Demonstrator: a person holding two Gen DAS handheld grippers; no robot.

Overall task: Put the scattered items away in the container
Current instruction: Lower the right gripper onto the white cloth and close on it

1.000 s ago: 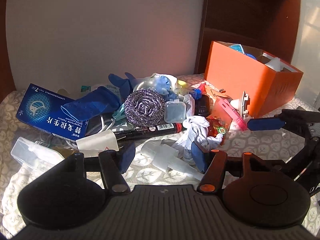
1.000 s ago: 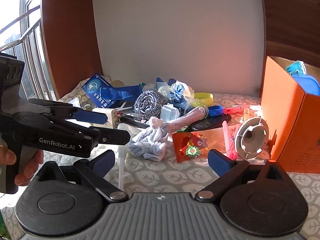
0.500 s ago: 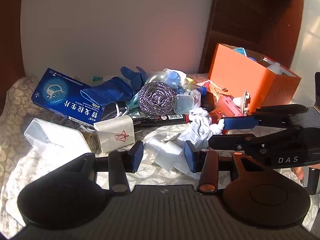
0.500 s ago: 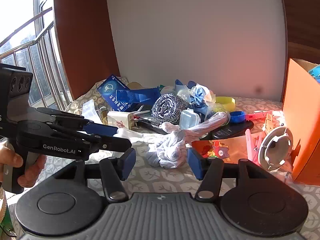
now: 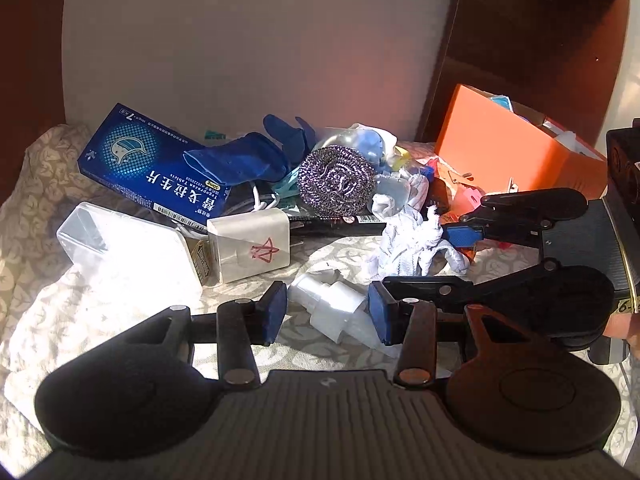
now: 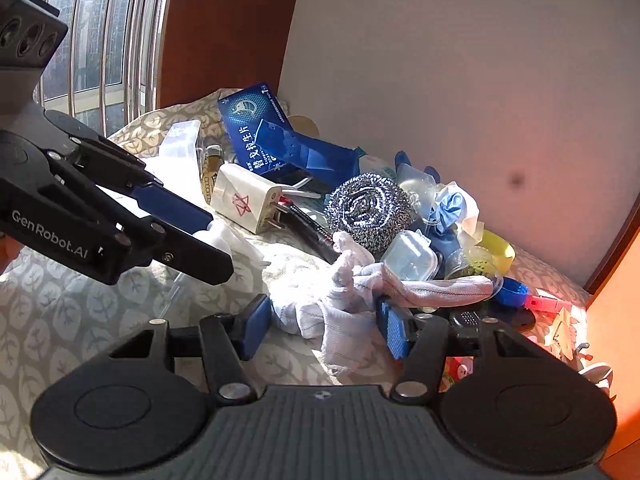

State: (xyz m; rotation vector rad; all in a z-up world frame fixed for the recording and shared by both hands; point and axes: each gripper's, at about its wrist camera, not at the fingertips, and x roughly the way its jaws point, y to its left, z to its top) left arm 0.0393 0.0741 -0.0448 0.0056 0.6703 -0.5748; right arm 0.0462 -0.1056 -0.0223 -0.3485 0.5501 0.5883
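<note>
Bare cloth (image 5: 48, 320) lies near-left; clutter crowds toward the orange box (image 5: 500, 152) far right. Left gripper (image 5: 328, 312) gapes around a white bottle (image 5: 332, 308); right gripper (image 6: 324, 320) brackets the white glove (image 6: 340, 304), neither gripped.

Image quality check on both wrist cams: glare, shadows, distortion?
Left wrist: hard sunlight blows out the clear plastic box; the steel scourer stays sharp, and the corners vignette. Right wrist: bright window railing top left, fisheye bends the wall edge, and the white glove sits half in shadow.
</note>
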